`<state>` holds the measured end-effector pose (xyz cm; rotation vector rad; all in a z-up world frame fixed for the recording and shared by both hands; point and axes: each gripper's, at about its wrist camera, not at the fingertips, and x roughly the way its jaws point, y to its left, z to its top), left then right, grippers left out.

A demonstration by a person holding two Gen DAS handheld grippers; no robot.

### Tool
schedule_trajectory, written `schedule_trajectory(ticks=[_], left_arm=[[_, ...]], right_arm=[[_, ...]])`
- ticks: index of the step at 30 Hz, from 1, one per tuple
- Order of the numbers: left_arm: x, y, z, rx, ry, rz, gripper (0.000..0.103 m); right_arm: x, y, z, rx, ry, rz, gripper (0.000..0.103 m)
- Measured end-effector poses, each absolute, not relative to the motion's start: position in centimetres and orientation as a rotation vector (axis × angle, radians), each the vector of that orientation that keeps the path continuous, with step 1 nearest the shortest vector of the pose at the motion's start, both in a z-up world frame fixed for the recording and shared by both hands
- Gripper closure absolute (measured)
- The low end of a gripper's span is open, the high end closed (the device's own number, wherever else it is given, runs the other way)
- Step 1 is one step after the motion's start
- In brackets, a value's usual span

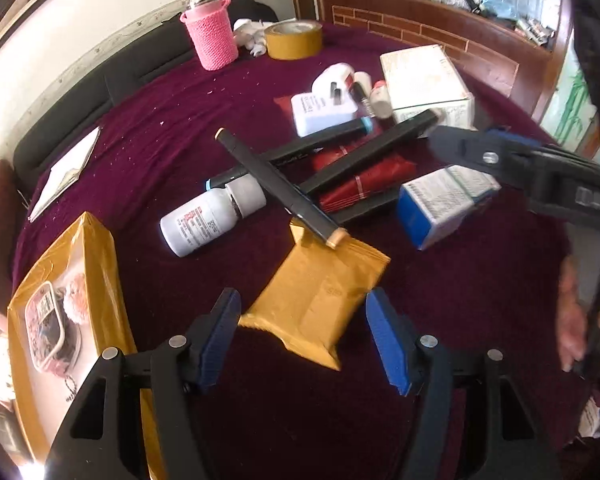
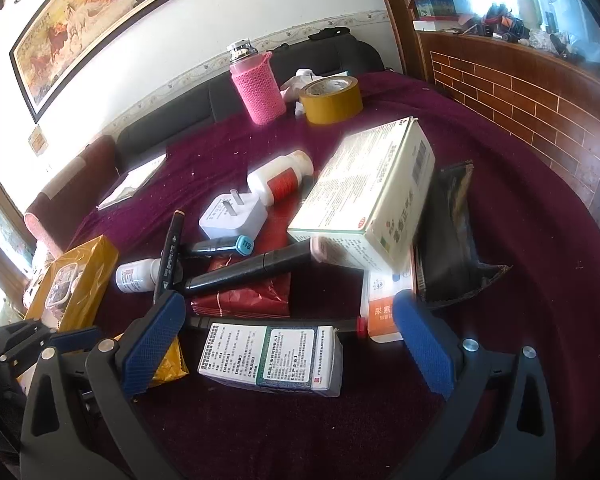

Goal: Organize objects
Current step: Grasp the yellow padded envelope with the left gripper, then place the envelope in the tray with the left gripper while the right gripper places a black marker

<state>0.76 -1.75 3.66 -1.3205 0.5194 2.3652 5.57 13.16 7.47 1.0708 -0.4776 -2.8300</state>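
A jumble of objects lies on a maroon cloth. My left gripper (image 1: 304, 332) is open, its blue pads either side of a small yellow packet (image 1: 320, 296). Beyond it lie a white pill bottle (image 1: 208, 216), crossed black markers (image 1: 278, 188), red packets (image 1: 364, 184) and a blue-white medicine box (image 1: 444, 204). My right gripper (image 2: 288, 344) is open, hovering around that same box (image 2: 272, 360). It also shows at the right of the left wrist view (image 1: 460, 148). A large white-green box (image 2: 364, 200), a white plug (image 2: 234, 216) and a red-labelled bottle (image 2: 280, 178) lie behind.
A pink crochet-covered flask (image 2: 258, 88) and a tape roll (image 2: 330, 100) stand at the far edge. A large yellow pouch (image 1: 56, 320) lies left, a black pouch (image 2: 448, 240) right, a paper (image 1: 66, 172) far left. A brick-pattern counter (image 2: 520, 96) rises on the right.
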Motion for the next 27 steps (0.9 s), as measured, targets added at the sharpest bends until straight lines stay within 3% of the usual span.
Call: schedule_trajectory(ticks=[7, 10, 27], left_arm=[[-0.6, -0.9, 1.6, -1.356, 0.429, 2.358, 0.045], [-0.5, -1.2, 1.8, -1.373, 0.34, 2.376, 0.065], [8.4, -13.1, 8.7, -1.09, -0.394, 2.523, 0.065]], right_arm=[[5.3, 13.2, 7.2, 1.098, -0.485, -2.823, 0.0], [5.2, 13.2, 7.2, 1.103, -0.484, -2.826, 0.0], [5.5, 12.9, 8.6, 1.139, -0.411, -2.897, 0.0]])
